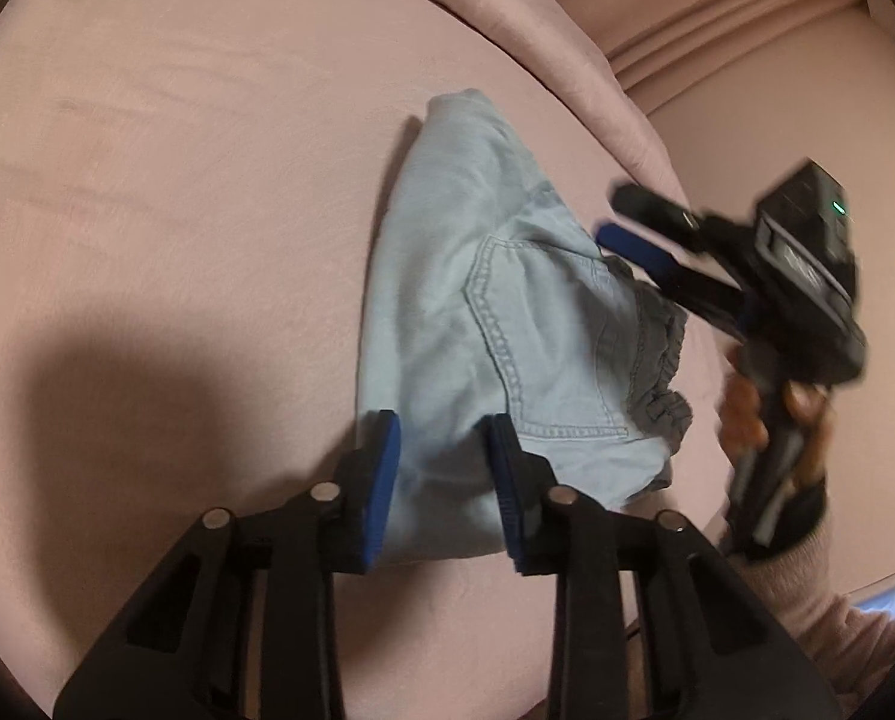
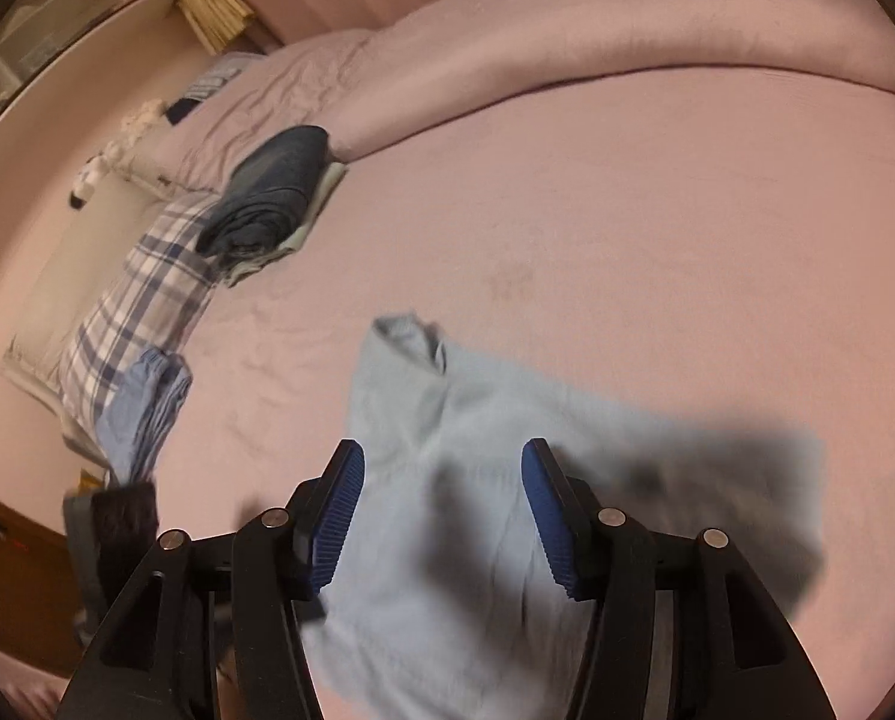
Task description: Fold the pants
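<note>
Light blue denim pants (image 1: 483, 324) lie folded into a compact bundle on the pink bed sheet (image 1: 177, 210), back pocket up, grey elastic waistband at the right. My left gripper (image 1: 444, 468) is open, hovering over the bundle's near edge. My right gripper (image 1: 618, 216) shows in the left wrist view, open, beside the waistband end. In the right wrist view the pants (image 2: 465, 480) lie under my open right gripper (image 2: 441, 510), partly in shadow.
A folded dark blue garment (image 2: 273, 186) sits on a pale cloth at the far left. A plaid pillow (image 2: 141, 300) and blue striped fabric (image 2: 141, 408) lie at the left edge. A pink duvet (image 2: 627, 18) is bunched along the back.
</note>
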Available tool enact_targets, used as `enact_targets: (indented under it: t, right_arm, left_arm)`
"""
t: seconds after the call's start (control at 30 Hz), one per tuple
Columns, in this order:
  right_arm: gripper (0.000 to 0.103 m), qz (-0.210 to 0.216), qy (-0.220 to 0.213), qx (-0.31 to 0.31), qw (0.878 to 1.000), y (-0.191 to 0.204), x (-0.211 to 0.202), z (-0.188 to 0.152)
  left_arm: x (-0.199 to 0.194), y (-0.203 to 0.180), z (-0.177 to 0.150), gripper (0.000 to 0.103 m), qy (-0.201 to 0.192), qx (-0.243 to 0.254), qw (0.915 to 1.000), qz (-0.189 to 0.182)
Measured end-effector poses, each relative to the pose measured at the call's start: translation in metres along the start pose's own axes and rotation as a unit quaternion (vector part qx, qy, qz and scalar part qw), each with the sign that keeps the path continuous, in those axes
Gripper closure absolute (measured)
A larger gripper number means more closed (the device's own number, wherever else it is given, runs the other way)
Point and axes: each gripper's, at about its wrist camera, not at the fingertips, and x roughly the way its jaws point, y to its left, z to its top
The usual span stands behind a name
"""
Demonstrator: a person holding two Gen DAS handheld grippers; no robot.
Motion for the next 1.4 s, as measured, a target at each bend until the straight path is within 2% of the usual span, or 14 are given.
enact_targets:
  t: [0.17, 0.2, 0.3, 0.43, 0.57, 0.67, 0.73, 0.8, 0.87, 0.9, 1.0, 1.13, 1.27, 1.4]
  right_arm:
    - [0.041, 0.015, 0.021, -0.013, 1.0, 0.012, 0.03, 0.027]
    - [0.037, 0.02, 0.033, -0.015, 0.999, 0.014, 0.039, 0.032]
    - [0.037, 0.002, 0.075, -0.027, 0.997, 0.021, 0.067, 0.037]
    - [0.08, -0.025, 0.113, -0.084, 0.99, 0.041, 0.096, 0.035]
    - [0.083, -0.036, 0.125, -0.071, 0.989, 0.037, 0.117, 0.04]
    - [0.082, -0.033, 0.102, -0.061, 0.992, 0.035, 0.109, 0.04]
    - [0.073, -0.028, 0.071, -0.042, 0.996, 0.031, 0.092, 0.042]
    - [0.072, -0.027, 0.035, -0.018, 0.999, 0.028, 0.068, 0.046]
    - [0.071, -0.036, 0.002, -0.026, 0.999, 0.029, 0.037, 0.04]
    - [0.071, -0.047, -0.008, -0.04, 0.998, 0.03, 0.021, 0.033]
    - [0.071, -0.101, -0.024, -0.104, 0.989, 0.038, -0.017, 0.005]
    - [0.071, -0.166, -0.033, -0.174, 0.97, 0.04, -0.052, -0.047]
    - [0.071, -0.19, -0.031, -0.199, 0.961, 0.041, -0.059, -0.091]
    - [0.071, -0.192, 0.006, -0.197, 0.961, 0.032, -0.044, -0.115]
  left_arm:
    - [0.003, 0.001, 0.006, 0.074, 0.011, 0.005, 0.9999, -0.009]
    - [0.002, 0.0, 0.007, 0.074, 0.014, 0.007, 0.9998, -0.01]
    - [0.002, 0.003, 0.007, 0.076, 0.02, 0.0, 0.9996, -0.02]
    - [0.001, 0.0, 0.005, 0.077, 0.018, 0.019, 0.9996, -0.008]
    - [-0.002, -0.002, 0.001, 0.078, 0.014, 0.032, 0.9994, 0.006]
    - [-0.003, -0.008, -0.004, 0.077, 0.009, 0.028, 0.9994, 0.019]
    - [-0.006, -0.015, -0.005, 0.076, 0.006, 0.029, 0.9993, 0.024]
    - [-0.007, -0.02, -0.002, 0.064, 0.003, 0.028, 0.9992, 0.029]
    - [-0.007, -0.028, 0.003, 0.052, -0.007, 0.038, 0.9976, 0.057]
    - [-0.008, -0.032, 0.005, 0.052, -0.013, 0.046, 0.9965, 0.069]
    - [-0.005, -0.051, 0.011, 0.052, -0.029, 0.08, 0.991, 0.103]
    - [0.011, -0.08, 0.017, 0.053, -0.041, 0.163, 0.9713, 0.168]
    - [0.025, -0.085, 0.017, 0.053, -0.034, 0.216, 0.9524, 0.212]
    - [0.045, -0.082, 0.015, 0.053, -0.018, 0.244, 0.9365, 0.251]
